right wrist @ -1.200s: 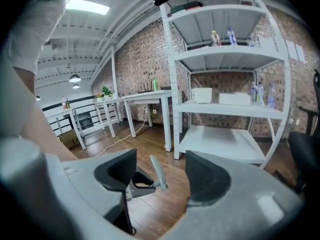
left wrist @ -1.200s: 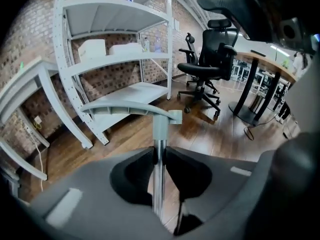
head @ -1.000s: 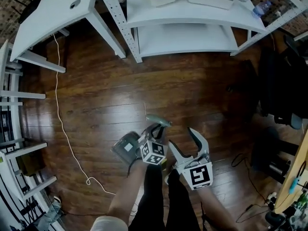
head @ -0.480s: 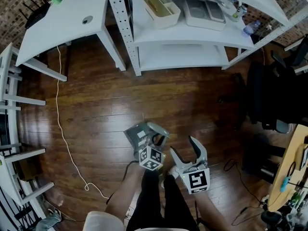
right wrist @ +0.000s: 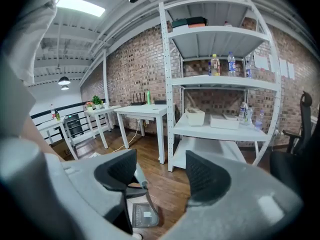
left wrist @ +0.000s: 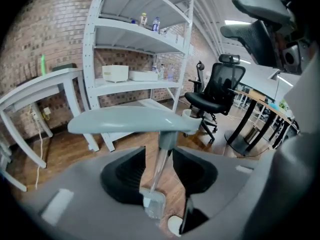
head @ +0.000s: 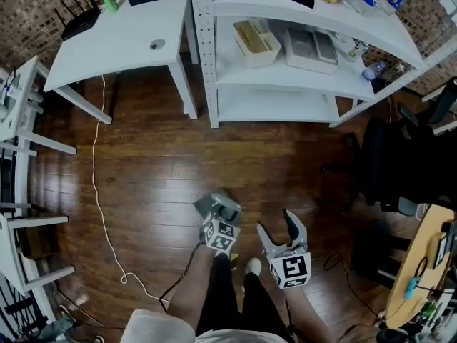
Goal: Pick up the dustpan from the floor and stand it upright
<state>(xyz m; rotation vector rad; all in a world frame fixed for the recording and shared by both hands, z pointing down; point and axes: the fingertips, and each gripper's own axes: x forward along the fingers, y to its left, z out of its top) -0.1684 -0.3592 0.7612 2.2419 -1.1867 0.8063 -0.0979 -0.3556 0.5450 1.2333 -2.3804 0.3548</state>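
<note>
- Left gripper [left wrist: 159, 154] is easing its jaws apart, letting go of the dustpan [left wrist: 130, 121] stem it was clamping between them
- Dustpan is seemingly standing upright now; right gripper [right wrist: 160, 171] is hovering beside it, jaws apart and empty

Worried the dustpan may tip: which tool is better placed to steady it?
Left, probably. The dustpan handle's stem stands between the opening jaws of the left tool; the right tool is open, empty, off to the side.

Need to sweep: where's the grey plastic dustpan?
The dustpan stands on the wooden floor, head view's lower centre, handle between the opening jaws of the left tongs.
</note>
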